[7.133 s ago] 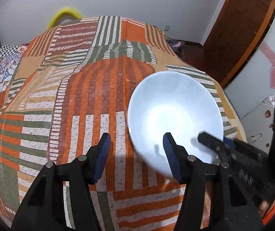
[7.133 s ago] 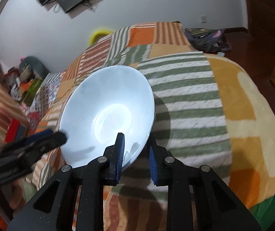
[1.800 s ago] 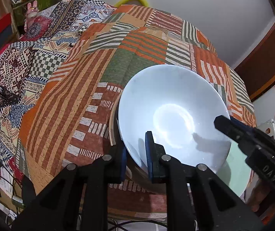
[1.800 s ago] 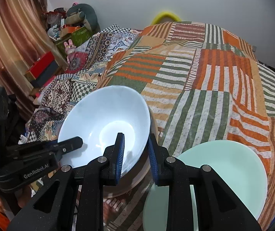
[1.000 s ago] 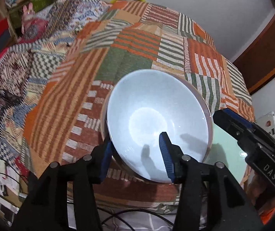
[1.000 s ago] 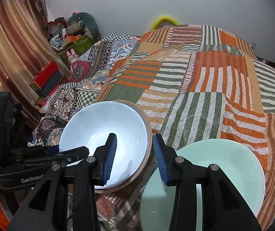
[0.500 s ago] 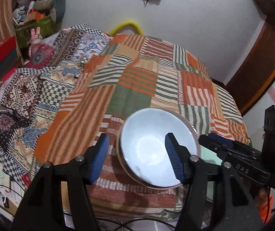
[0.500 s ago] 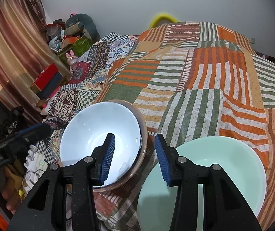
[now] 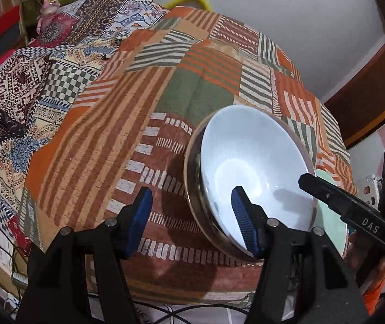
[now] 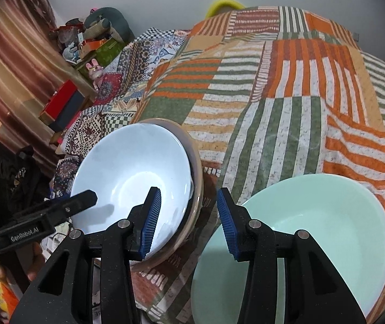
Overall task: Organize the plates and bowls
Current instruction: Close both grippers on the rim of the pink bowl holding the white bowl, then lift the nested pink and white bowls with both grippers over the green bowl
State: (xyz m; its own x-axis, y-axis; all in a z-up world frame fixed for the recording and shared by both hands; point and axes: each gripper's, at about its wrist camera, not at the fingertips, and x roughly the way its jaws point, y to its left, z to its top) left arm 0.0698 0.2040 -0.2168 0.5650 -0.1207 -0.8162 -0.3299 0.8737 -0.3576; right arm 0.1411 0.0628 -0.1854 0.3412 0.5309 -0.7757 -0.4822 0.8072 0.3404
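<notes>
On the far left, a patterned quilt (image 9: 14, 102) of checks and medallions lies bunched beside the striped patchwork bedspread (image 9: 116, 124) that covers the bed. Above its near edge hangs the left gripper (image 9: 192, 216), its blue-padded jaws standing well apart with nothing pressed between them; the left pad sits over bare bedspread, the right pad over the near rim of the white bowl (image 9: 249, 167).

That white bowl rests nested inside a brown bowl (image 9: 192, 186), whose rim shows as a thin ring around it. The pair sits on the bedspread near the bed's edge, tilted a little in the soft cover.

Further right comes the right gripper (image 10: 189, 221), also parted and clamping nothing. Its left pad is over the white bowl's (image 10: 130, 170) inner wall, its right pad over the gap toward the green plate (image 10: 308, 232), and the brown bowl's (image 10: 196, 189) rim lies below the space between the jaws. I cannot tell whether the left pad touches the bowl.

The green plate lies flat on the bedspread (image 10: 286, 108) just beside the stacked bowls, to their right.
</notes>
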